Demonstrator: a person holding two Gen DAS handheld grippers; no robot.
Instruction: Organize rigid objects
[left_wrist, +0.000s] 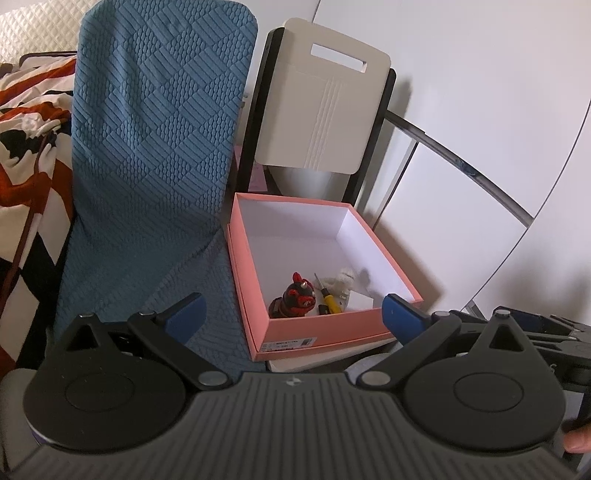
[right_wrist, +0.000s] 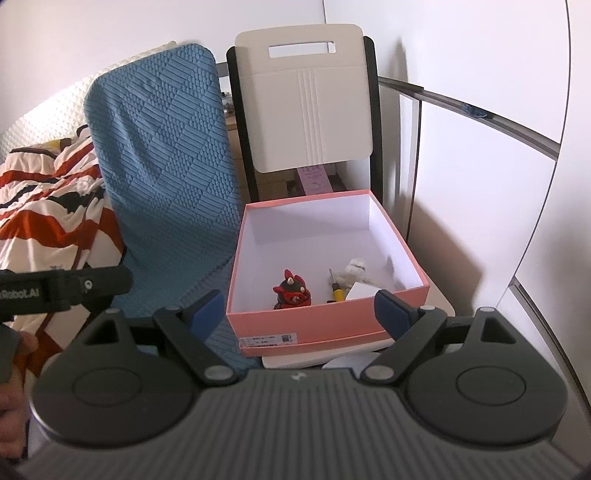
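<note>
A pink box (left_wrist: 325, 325) with a white inside stands on a white chair seat; it also shows in the right wrist view (right_wrist: 295, 321). In it lie a red and black toy figure (left_wrist: 295, 295) (right_wrist: 292, 293), a yellow-handled screwdriver (left_wrist: 327, 297) (right_wrist: 337, 290), a small white fluffy item (left_wrist: 343, 278) (right_wrist: 354, 267) and a white block (left_wrist: 360, 301) (right_wrist: 360, 290). My left gripper (left_wrist: 293, 314) is open and empty just in front of the box. My right gripper (right_wrist: 297, 312) is open and empty, also in front of the box.
A blue textured cushion (left_wrist: 155, 147) (right_wrist: 166, 158) leans left of the box. The chair's white back (left_wrist: 325, 107) (right_wrist: 306, 99) rises behind it. A striped blanket (left_wrist: 29, 147) (right_wrist: 44, 199) lies far left. White cabinet doors (right_wrist: 480, 184) stand on the right.
</note>
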